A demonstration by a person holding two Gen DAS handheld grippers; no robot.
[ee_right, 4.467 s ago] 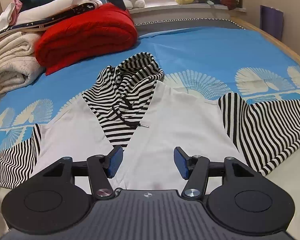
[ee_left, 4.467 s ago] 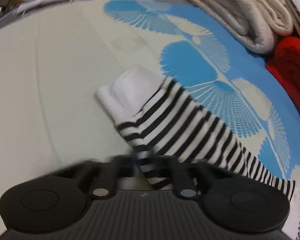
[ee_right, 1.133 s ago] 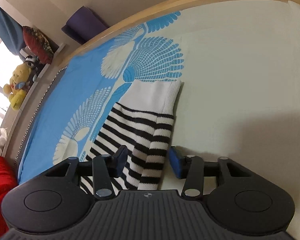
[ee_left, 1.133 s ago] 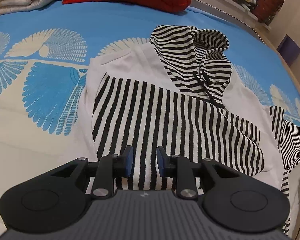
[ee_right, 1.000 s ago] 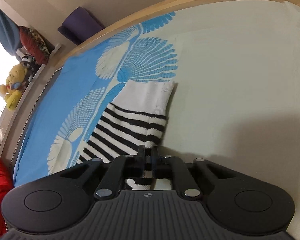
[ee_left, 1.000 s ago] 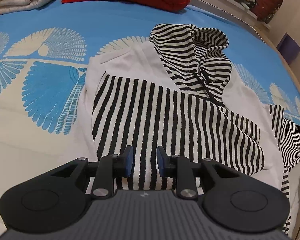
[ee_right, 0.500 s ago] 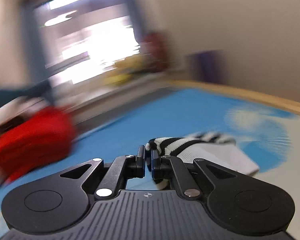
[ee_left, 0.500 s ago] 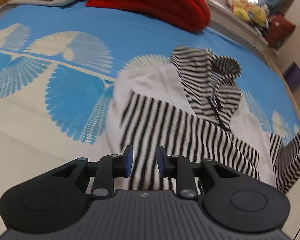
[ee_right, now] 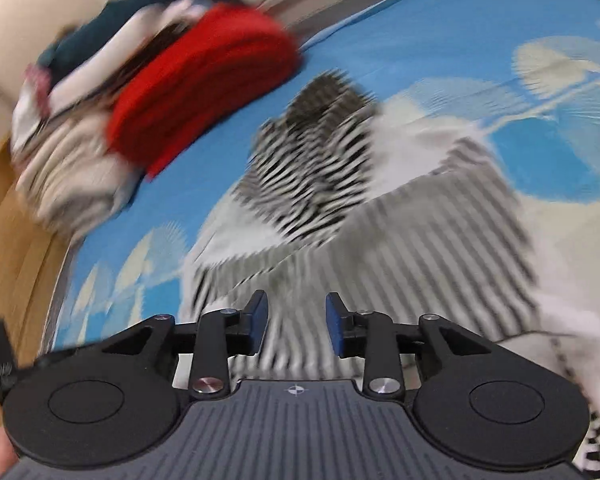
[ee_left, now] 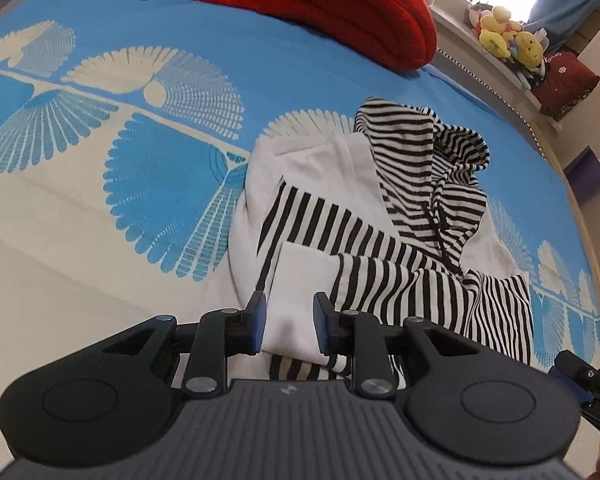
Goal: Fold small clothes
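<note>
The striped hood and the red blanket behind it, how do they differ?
The striped hood is black-and-white and lies loose and rumpled on the bed; the red blanket is one plain colour, folded into a thick bundle. The hood belongs to the spread-out garment; the blanket sits apart, further back. Both rest on the blue sheet.

Right wrist view: motion blur smears the hoodie [ee_right: 340, 184], red blanket [ee_right: 204, 92] and folded pile [ee_right: 72, 168] near the bed's head edge. Left wrist view: gripper body hides the hoodie's [ee_left: 340, 216] hem; right gripper [ee_left: 588, 384] cut off at lower right.
</note>
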